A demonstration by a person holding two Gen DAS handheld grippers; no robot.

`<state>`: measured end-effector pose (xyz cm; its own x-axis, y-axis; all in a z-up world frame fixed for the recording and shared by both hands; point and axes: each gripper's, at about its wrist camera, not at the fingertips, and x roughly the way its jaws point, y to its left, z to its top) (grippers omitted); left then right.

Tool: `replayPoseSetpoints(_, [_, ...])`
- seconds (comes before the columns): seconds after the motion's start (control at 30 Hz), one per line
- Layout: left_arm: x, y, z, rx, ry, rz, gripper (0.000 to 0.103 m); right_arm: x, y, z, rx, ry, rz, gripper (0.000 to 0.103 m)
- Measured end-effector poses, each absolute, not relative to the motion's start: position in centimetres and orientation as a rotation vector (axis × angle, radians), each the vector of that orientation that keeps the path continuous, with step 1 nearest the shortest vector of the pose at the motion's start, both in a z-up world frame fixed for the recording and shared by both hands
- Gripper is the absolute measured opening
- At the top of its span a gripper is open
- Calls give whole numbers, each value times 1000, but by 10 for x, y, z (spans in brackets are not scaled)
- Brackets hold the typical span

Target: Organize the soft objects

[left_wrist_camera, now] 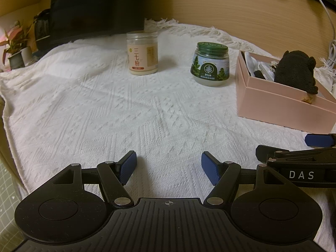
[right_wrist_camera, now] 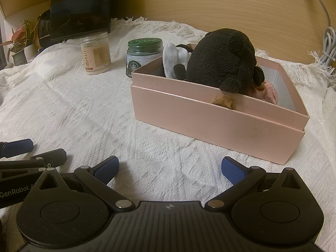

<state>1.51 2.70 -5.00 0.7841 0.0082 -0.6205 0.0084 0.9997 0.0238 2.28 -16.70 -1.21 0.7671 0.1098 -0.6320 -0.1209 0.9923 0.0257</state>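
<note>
A pink box stands on the white blanket; it also shows at the right of the left wrist view. In it lie a black plush toy, also in the left wrist view, white socks, a pink soft item and a tan piece at the rim. My left gripper is open and empty, low over the blanket. My right gripper is open and empty, just in front of the box.
A clear jar with pale powder and a green-lidded jar stand on the blanket behind the grippers. A dark monitor and potted plants are at the back left. A wooden headboard and white cable are at the right.
</note>
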Motion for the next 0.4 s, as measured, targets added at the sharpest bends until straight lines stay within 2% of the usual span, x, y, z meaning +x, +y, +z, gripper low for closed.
replayPoseSetpoints(0.4, [15,27,-50,27,671,1,73,23,-167,-12,-17,685,125,103])
